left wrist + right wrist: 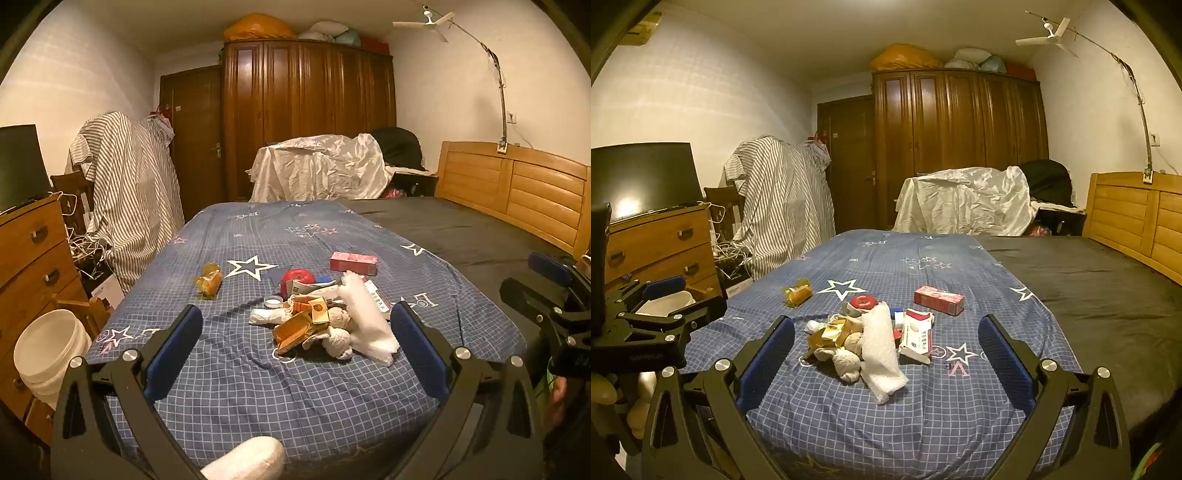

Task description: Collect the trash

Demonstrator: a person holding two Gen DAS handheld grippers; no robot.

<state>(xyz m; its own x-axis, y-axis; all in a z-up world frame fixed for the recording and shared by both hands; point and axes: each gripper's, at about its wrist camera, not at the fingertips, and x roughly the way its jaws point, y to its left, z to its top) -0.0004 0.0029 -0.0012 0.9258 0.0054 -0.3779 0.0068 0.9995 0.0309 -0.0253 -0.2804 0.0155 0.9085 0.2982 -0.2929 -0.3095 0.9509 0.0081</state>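
A: Where is the trash pile (325,317) from the fingers?

B: Straight ahead on the bed (258,387), beyond both pairs of tips. The left gripper (295,350) and right gripper (886,354) both stand wide open, holding nothing.

A: Which is nearer?

B: I judge them about equal. The white foam wrap (881,350) lies with its long axis running away from the fingers, near end closest.

A: Any container?

B: A white bucket (48,350) stands on the floor left of the bed, nearest the left hand; what is in it I cannot tell.

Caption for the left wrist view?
Open left gripper faces a trash pile on the star-print bedspread.
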